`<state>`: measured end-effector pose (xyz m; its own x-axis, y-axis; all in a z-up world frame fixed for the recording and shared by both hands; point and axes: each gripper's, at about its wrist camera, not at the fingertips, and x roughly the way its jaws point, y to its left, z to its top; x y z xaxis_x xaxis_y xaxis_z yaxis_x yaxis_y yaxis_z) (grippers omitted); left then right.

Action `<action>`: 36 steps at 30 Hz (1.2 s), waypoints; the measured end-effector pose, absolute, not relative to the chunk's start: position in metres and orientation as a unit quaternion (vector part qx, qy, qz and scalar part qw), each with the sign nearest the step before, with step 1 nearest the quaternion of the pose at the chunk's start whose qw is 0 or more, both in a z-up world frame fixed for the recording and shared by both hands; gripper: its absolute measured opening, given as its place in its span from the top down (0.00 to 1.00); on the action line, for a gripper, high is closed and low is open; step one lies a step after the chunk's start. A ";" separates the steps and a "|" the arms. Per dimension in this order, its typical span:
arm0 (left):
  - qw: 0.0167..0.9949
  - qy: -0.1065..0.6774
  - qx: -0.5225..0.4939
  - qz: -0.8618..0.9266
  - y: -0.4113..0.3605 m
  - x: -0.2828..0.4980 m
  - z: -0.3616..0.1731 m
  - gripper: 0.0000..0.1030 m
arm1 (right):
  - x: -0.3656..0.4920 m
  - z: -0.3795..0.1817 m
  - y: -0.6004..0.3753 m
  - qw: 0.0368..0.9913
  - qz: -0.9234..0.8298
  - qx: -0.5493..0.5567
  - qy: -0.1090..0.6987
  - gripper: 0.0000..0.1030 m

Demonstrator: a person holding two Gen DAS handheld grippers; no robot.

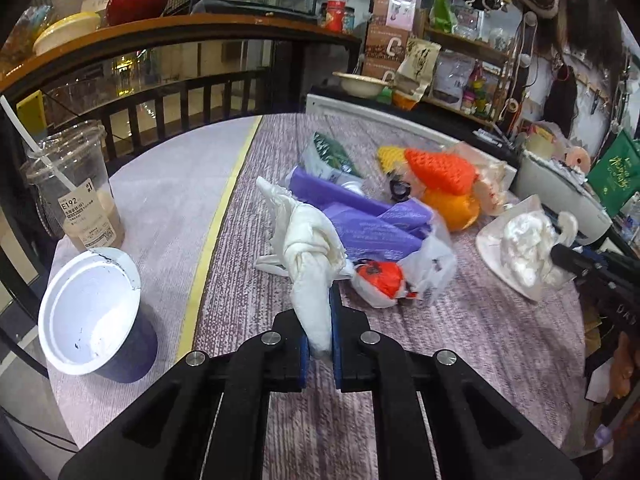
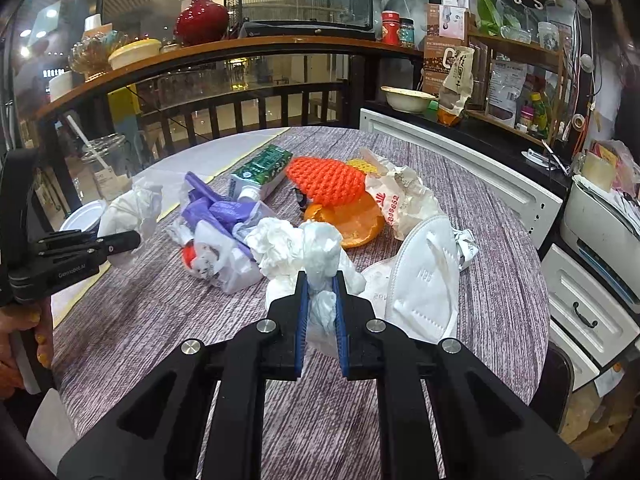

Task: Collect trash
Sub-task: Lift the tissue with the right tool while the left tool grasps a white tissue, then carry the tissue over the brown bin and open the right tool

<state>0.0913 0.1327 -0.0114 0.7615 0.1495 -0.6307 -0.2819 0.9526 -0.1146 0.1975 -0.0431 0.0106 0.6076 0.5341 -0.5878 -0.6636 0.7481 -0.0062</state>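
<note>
Pinching a knotted white tissue wad (image 1: pixel 310 276), left claw (image 1: pixel 320 320) is clamped on its near end, above the surface (image 1: pixel 460 340). Right claw (image 2: pixel 320 304) grips a crumpled white plastic bag (image 2: pixel 320 268), beside a white N95 mask (image 2: pixel 424 280). Farther out: purple wrapper (image 1: pixel 360 220), orange peel (image 2: pixel 344 220), orange crochet piece (image 2: pixel 324 180). Far left: tipped paper cup (image 1: pixel 90 312), iced drink cup (image 1: pixel 76 188).
</note>
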 end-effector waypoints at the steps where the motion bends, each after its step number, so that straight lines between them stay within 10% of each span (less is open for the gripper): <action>1: 0.935 0.322 -0.103 0.110 0.130 0.088 -0.009 0.91 | 0.194 0.011 -0.044 0.889 0.340 -0.111 0.287 0.87; 36: 0.948 0.282 -0.062 -0.135 -0.062 0.116 0.025 0.91 | 0.201 -0.018 -0.265 0.941 0.156 0.019 0.300 0.87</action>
